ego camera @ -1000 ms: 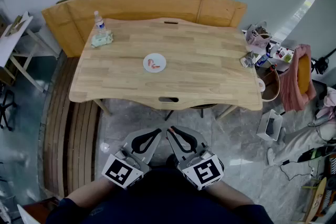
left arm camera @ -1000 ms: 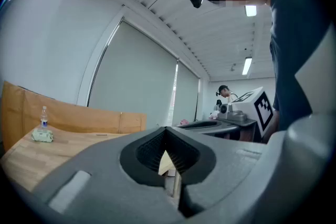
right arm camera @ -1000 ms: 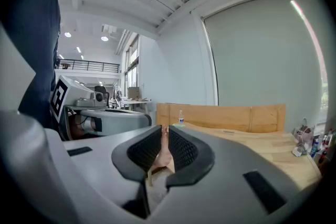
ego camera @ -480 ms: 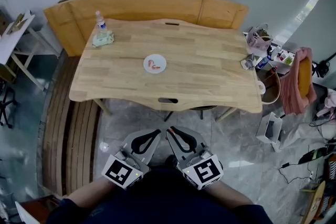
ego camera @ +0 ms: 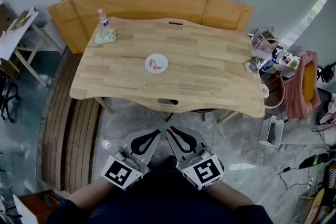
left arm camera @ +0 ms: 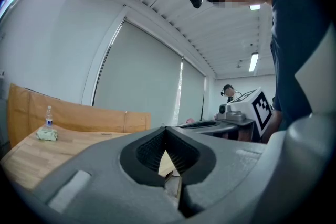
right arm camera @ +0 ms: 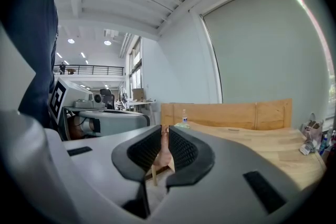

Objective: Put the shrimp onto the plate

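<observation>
Near the person's body, low in the head view, the left gripper (ego camera: 155, 132) and the right gripper (ego camera: 172, 131) hang side by side over the floor, tips almost touching each other and well short of the table (ego camera: 210, 71). Compared with a second ago they hold the same spot and the same pose; only the head camera drifts a little, so the table sits slightly further right in the view.

Each gripper's own view shows its jaws pressed together. In the left gripper view a small wedge of wood colour shows through the gap behind the tips of the left gripper (left arm camera: 166, 136). In the right gripper view a thin pinkish-tan sliver shows between the tips of the right gripper (right arm camera: 164, 136); it looks like the background seen through the slit, not something held.

Out on the middle of the table, the shrimp (ego camera: 154, 64) lies on the small white plate (ego camera: 162, 66), exactly where it lies in the earlier pictures. At the far left corner stand a bottle (ego camera: 103, 18) and a green cloth (ego camera: 105, 36), with the wooden bench (ego camera: 157, 5) beyond.

Judging by this, nothing is left to carry: the shrimp is already on the plate and both claws are drawn back and idle.
</observation>
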A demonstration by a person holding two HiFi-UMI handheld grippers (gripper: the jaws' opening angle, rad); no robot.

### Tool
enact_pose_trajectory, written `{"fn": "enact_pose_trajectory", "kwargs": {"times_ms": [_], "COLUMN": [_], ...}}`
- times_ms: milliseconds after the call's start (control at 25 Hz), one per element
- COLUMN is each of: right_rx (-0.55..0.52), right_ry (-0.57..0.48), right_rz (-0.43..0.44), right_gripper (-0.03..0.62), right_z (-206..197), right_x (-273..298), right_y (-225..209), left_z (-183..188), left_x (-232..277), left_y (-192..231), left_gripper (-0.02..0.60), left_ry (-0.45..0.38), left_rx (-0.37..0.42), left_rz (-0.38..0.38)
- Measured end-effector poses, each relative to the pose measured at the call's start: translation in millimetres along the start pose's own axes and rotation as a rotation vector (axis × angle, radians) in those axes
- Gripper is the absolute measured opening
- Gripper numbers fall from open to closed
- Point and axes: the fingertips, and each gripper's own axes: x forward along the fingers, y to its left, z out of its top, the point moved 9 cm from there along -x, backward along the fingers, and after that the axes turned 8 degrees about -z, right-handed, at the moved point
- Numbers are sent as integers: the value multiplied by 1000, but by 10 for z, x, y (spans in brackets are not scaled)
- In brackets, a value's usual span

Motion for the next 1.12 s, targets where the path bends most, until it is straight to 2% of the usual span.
{"fn": "enact_pose_trajectory", "kwargs": {"times_ms": [240,480,760,1120], "right_rx": [-12,-8,-12,11], "right_ry": [8,26,41,59], "right_rz": [31,31,-7,-72], "right_gripper": [49,49,49,49], "right_z": [-63,-92,-75,67], "right_x": [11,192,714,1509], "right_y": [-204,-373,-643,-898], "left_z": [-69,-98,-54,155], "left_x": [129,293,547,904], "left_y": [-13,157,782,1677], "left_gripper": [5,5,5,5], "left_ry": [-7,-7,-6,-4], "left_rx": [-6,-17,-6,-7], "left_rz": [48,44,4,-90]}}
